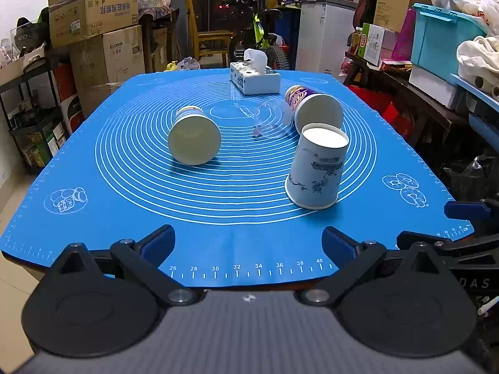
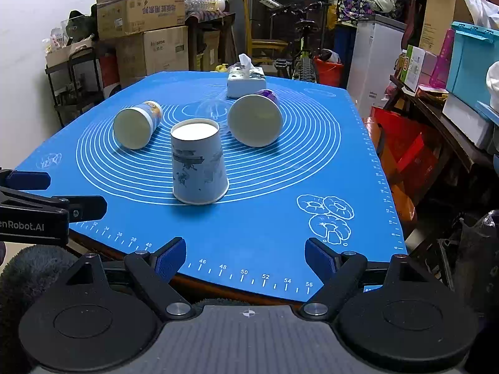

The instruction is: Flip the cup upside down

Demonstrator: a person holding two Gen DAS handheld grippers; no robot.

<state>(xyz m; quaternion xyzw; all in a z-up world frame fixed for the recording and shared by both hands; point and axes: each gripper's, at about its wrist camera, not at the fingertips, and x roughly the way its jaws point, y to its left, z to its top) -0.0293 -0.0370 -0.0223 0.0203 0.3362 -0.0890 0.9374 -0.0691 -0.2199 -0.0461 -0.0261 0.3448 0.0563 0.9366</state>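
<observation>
Both your claws hang back at the near edge of the worktop [image 1: 93, 155], each spread wide and holding nothing: the left claw [image 1: 248, 243] and the right claw [image 2: 245, 257]. One paper cup [image 2: 199, 163] already stands rim-down on the blue mat [image 2: 265, 218], nearest you. Two more cups lie on their sides with their mouths toward you: the left cup [image 2: 137, 124] and the right cup [image 2: 255, 118]. A clear plastic cup [image 1: 274, 118] lies tipped just beside the right one. A tissue box [image 1: 254, 78] sits at the far end. These paper cups look light and thin-walled, so they will likely roll or crush under a hard squeeze. Take one across its body near the middle, gently, then turn it rim-down.
</observation>
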